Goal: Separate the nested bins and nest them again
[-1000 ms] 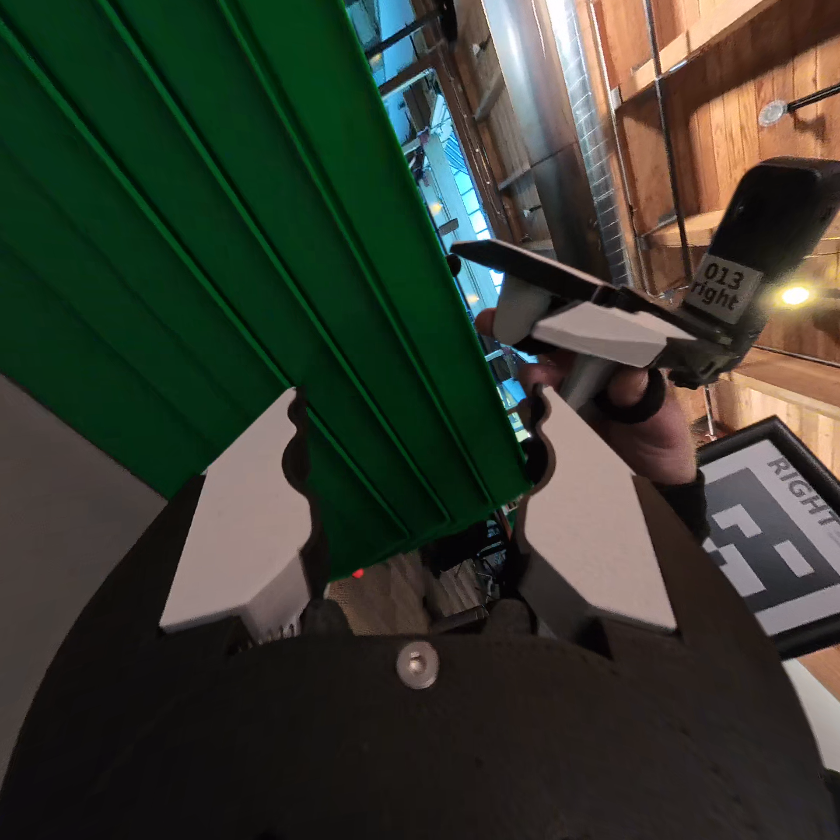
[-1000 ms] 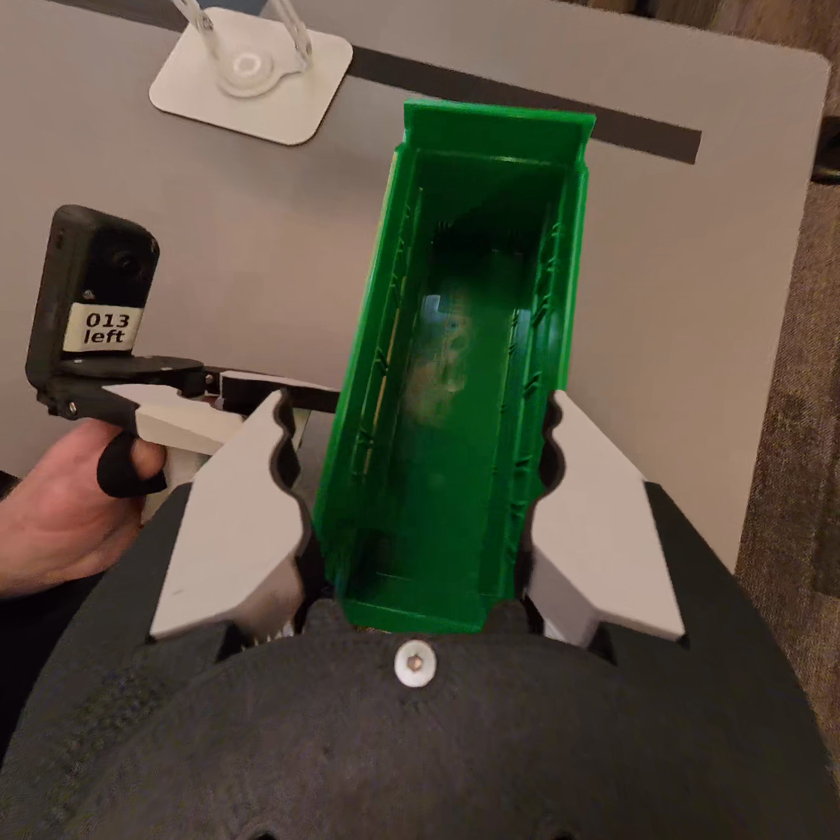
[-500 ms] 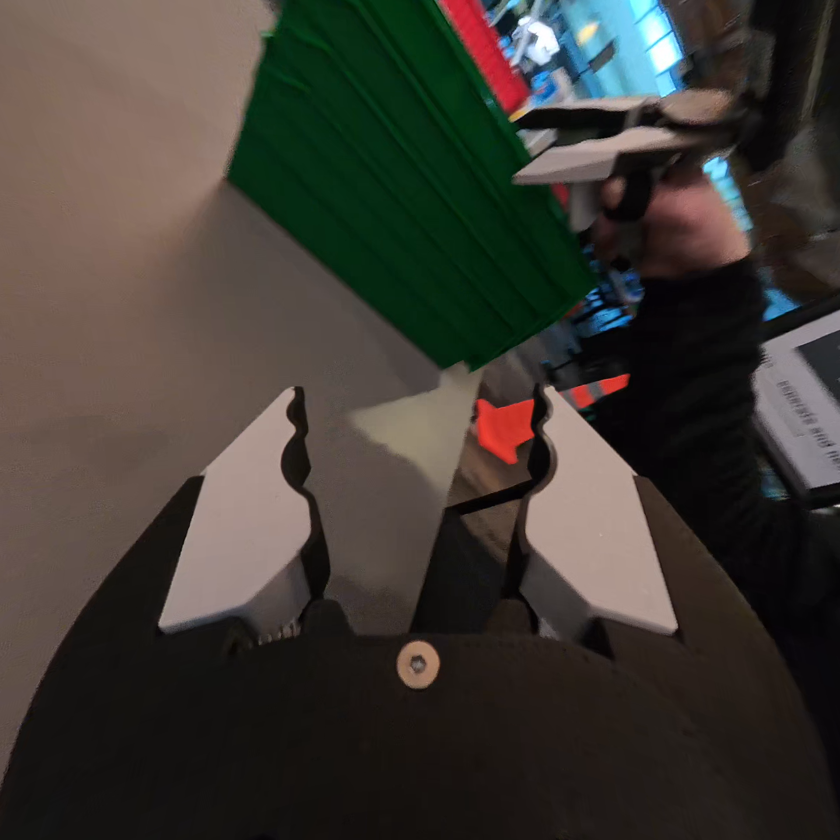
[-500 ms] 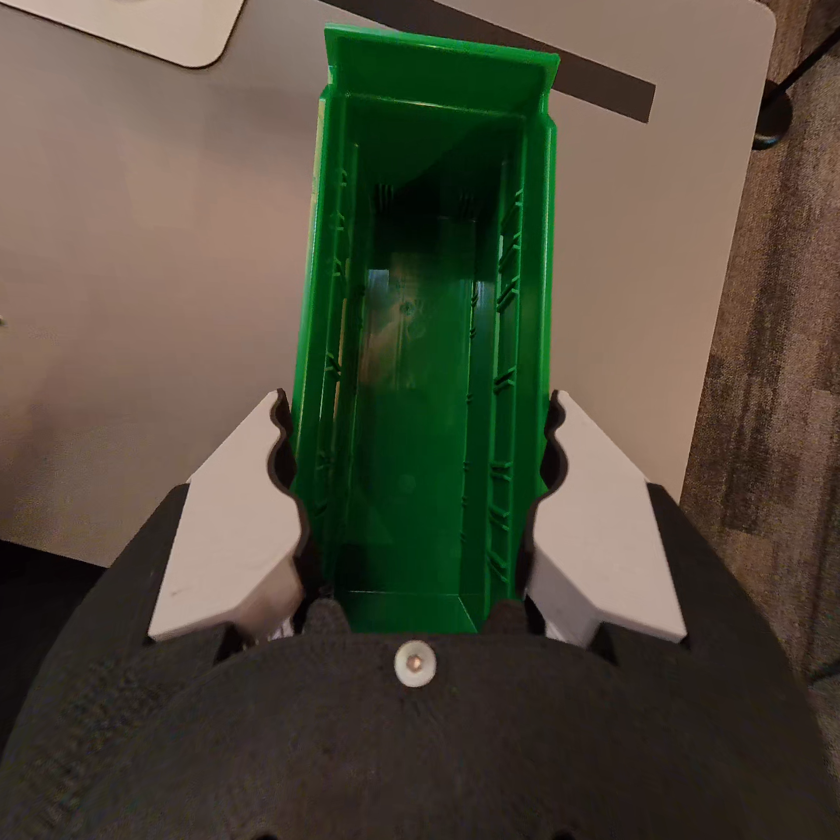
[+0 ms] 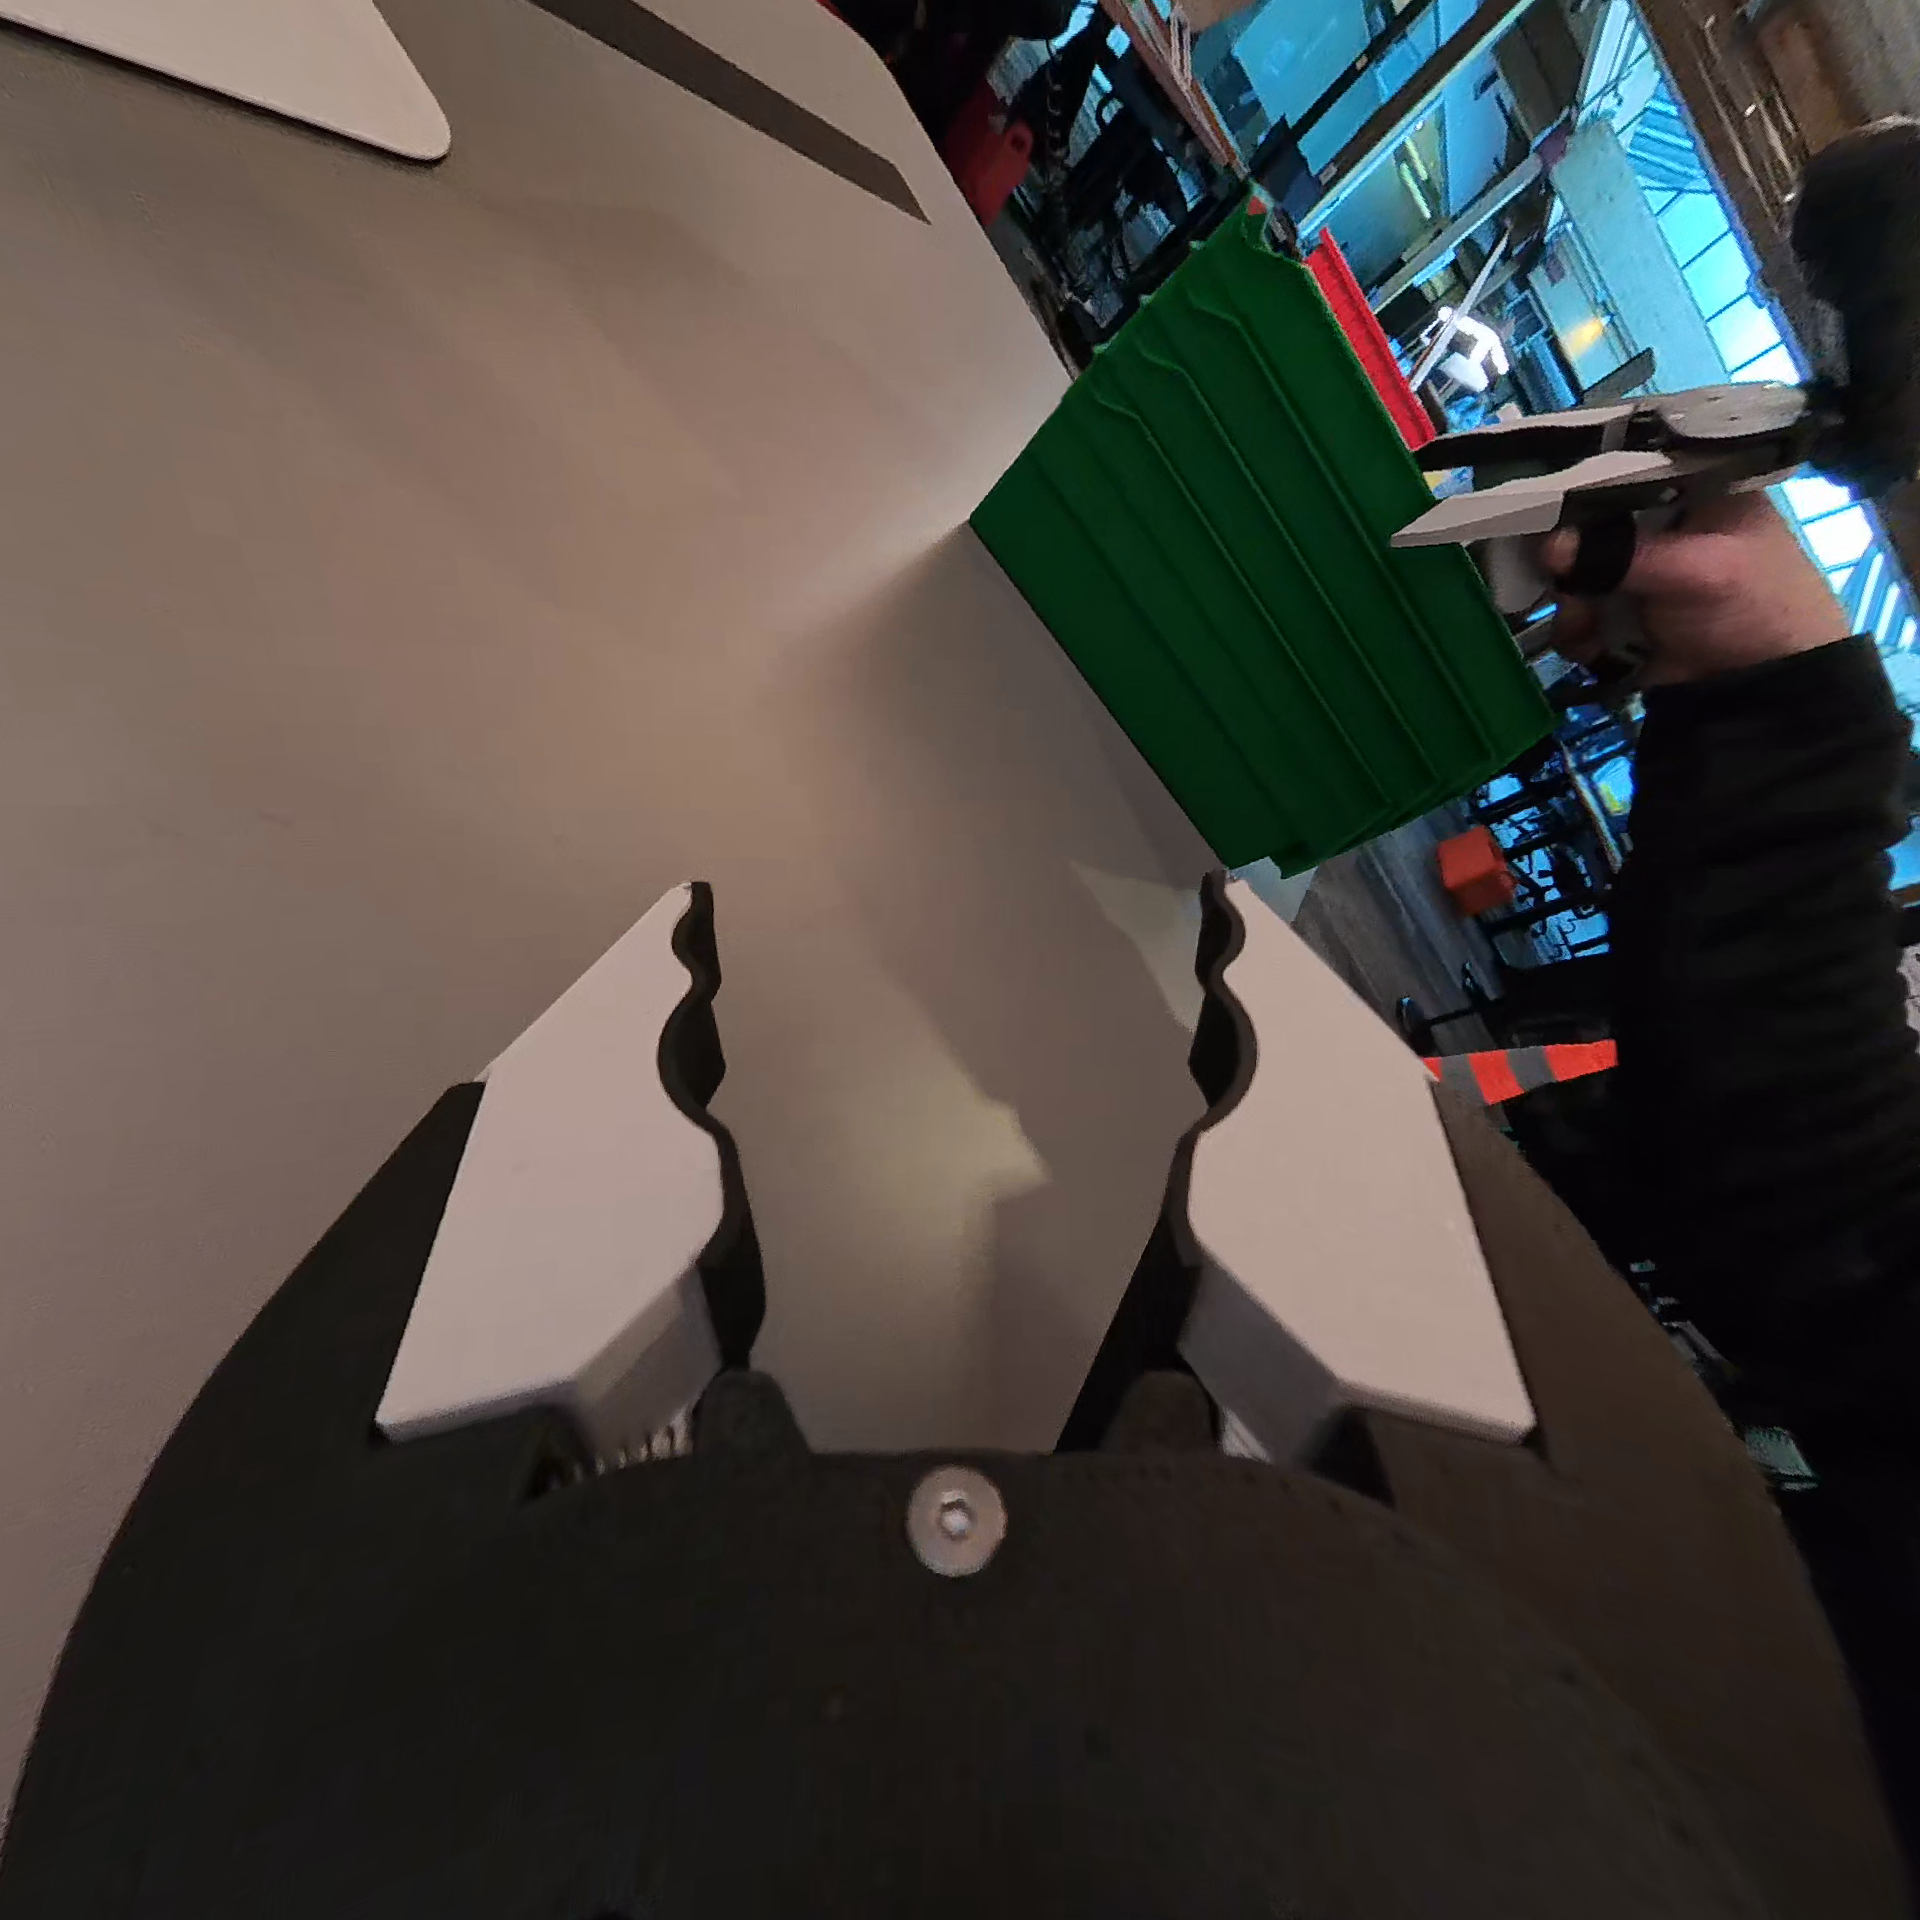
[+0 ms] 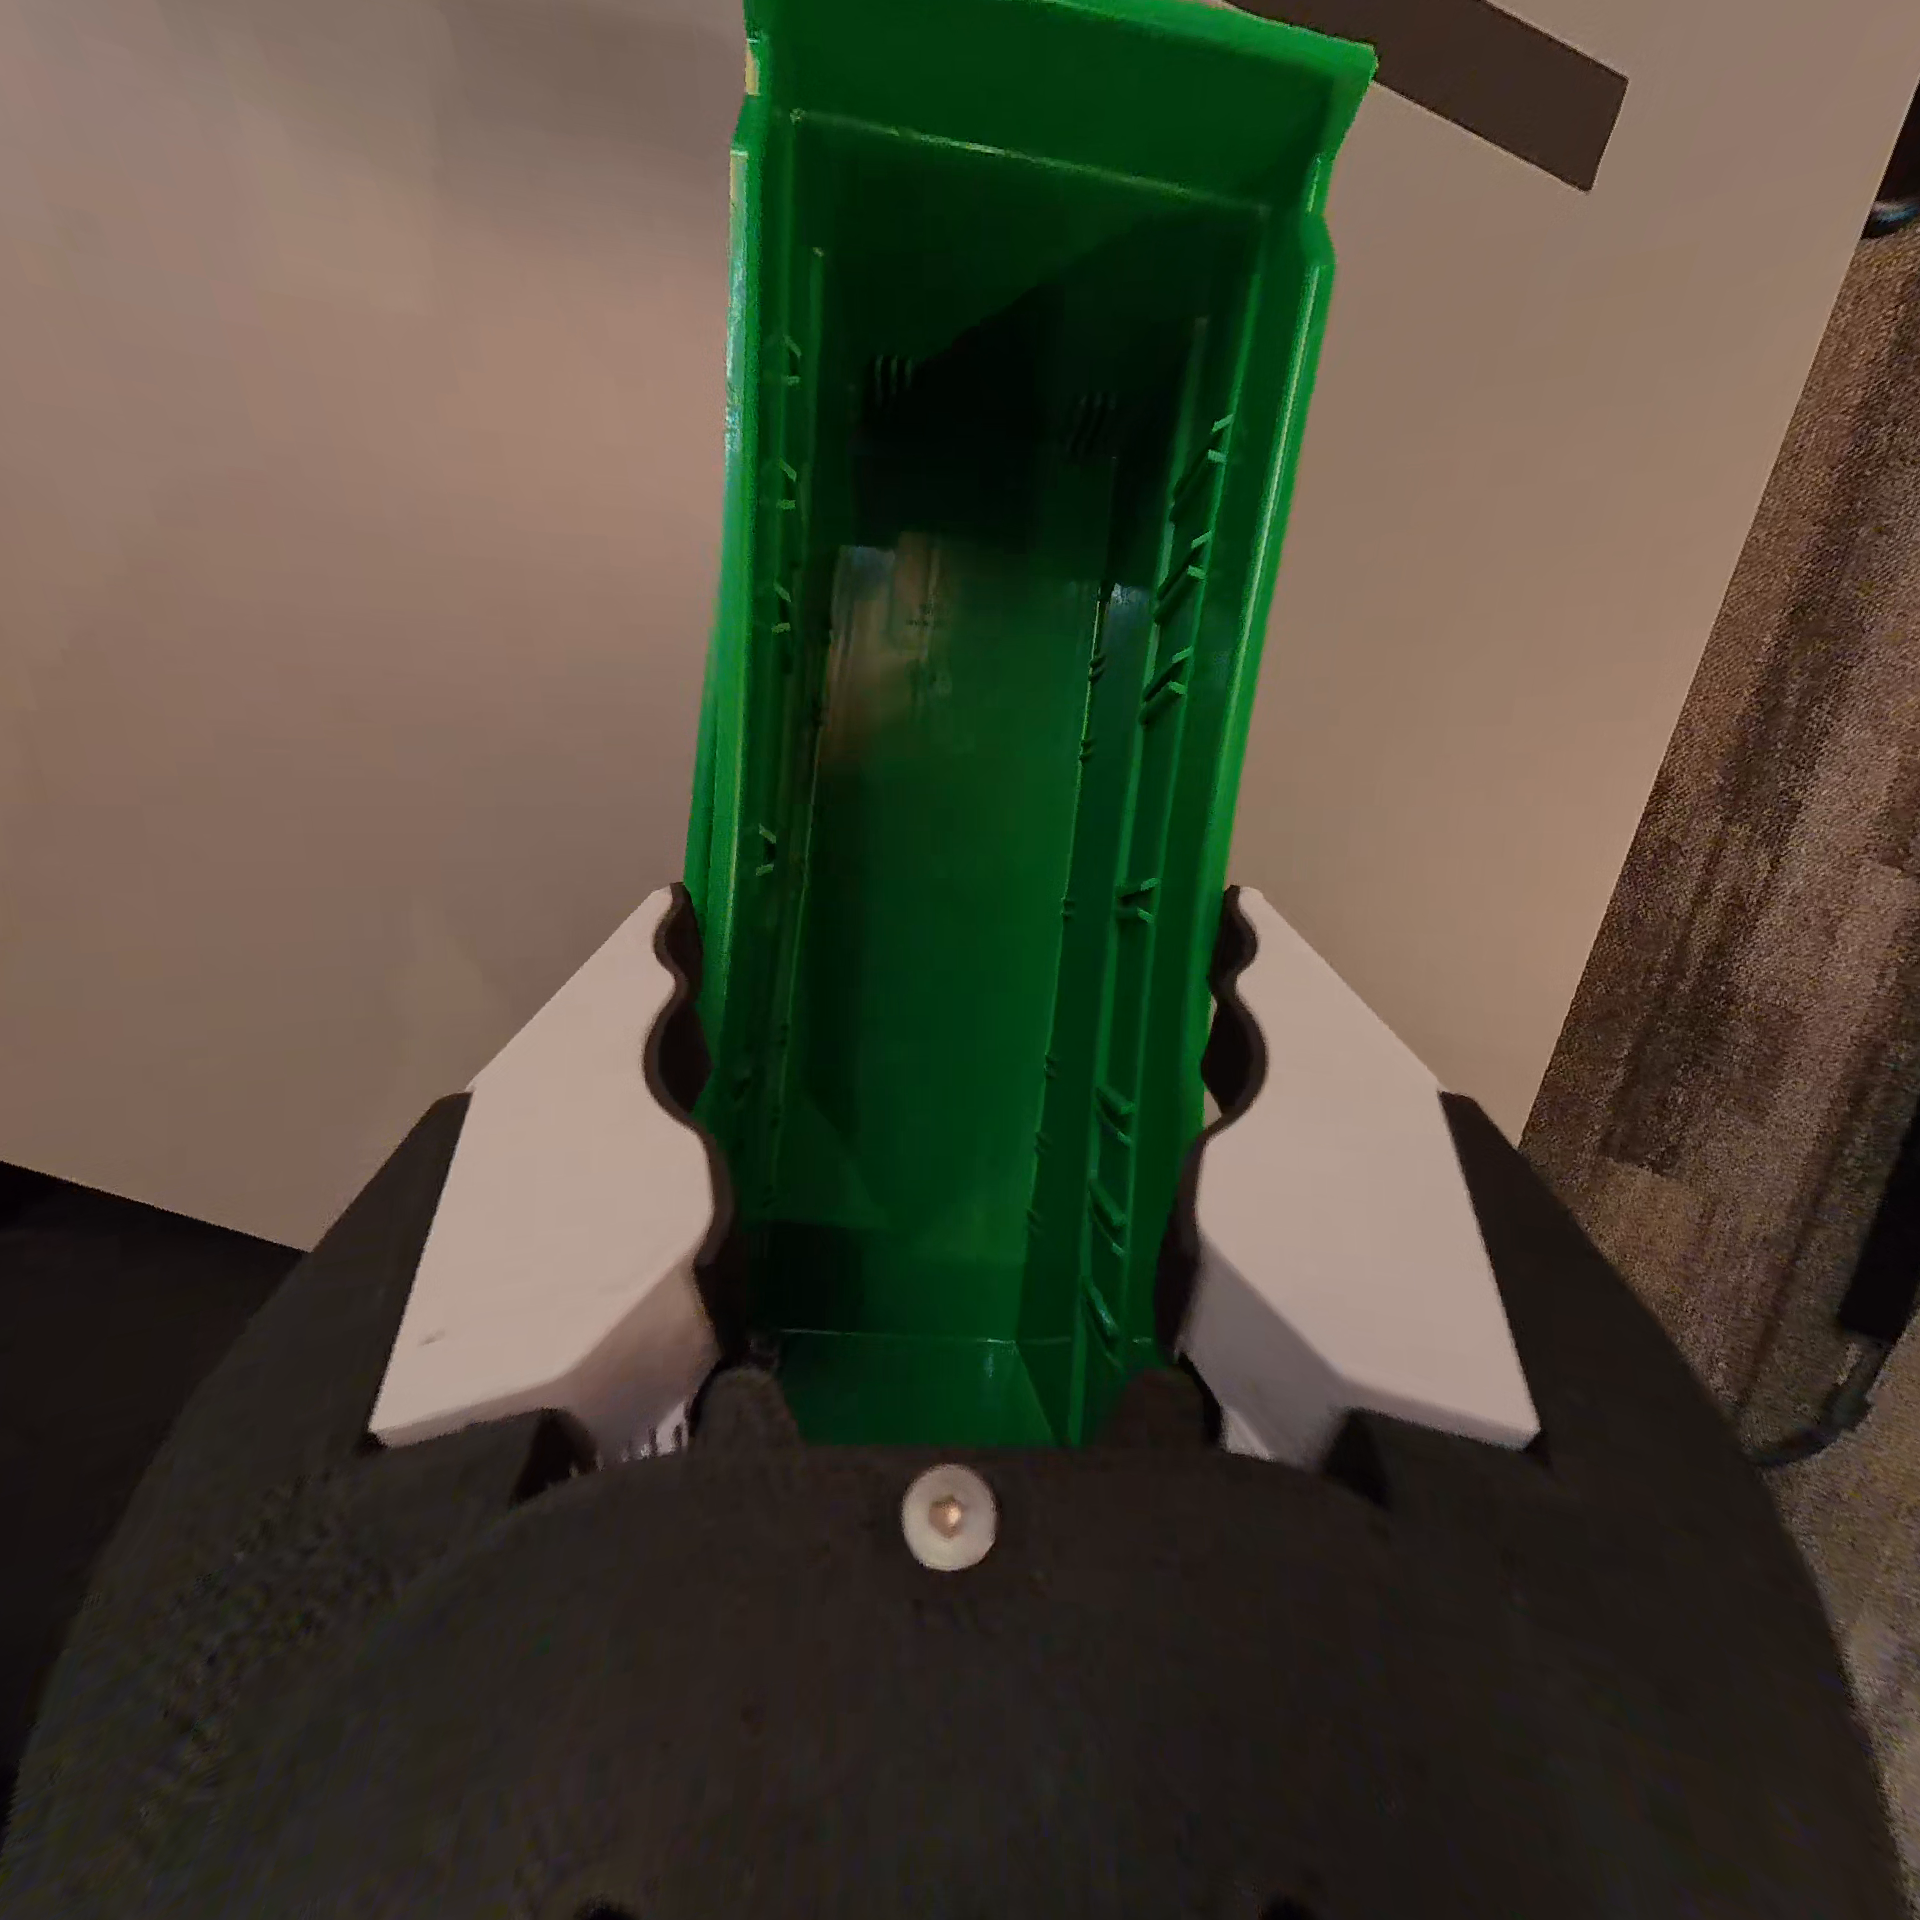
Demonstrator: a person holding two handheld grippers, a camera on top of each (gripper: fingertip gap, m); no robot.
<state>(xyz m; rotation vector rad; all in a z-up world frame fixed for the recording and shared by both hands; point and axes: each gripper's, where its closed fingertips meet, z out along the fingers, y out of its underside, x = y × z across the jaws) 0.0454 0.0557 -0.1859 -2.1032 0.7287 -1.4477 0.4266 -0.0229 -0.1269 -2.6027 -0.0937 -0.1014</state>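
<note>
Between the right tongs (image 6: 951, 1049), a green bin (image 6: 997, 727) sits lengthwise, open top toward the camera. Both pads press on the bin's long side walls near its closer end, so the tongs are closed onto the bin at about its full width. The bin's inside shows ribs along both walls and a shiny floor. Whether a second bin is nested inside cannot be told from this view.

Left wrist view: the same green bin (image 5: 1257, 582) has its far end down on the grey tabletop (image 5: 468, 623) near the tabletop's edge, and its closer end is raised and tilted. The ribbed outer side faces this camera. The right tongs (image 5: 1455, 499) grip it at the raised end, held by a hand (image 5: 1704, 592) in a dark sleeve (image 5: 1766, 883).

The left tongs (image 5: 954, 1018) are spread wide and hold nothing. Only bare tabletop shows between the pads. They are well apart from the bin.

On the tabletop: a dark strip (image 5: 748, 94) toward the far edge, and a white flat plate (image 5: 260, 62) at the top left corner. In the right wrist view, carpet floor (image 6: 1714, 831) lies beyond the tabletop's right edge.
</note>
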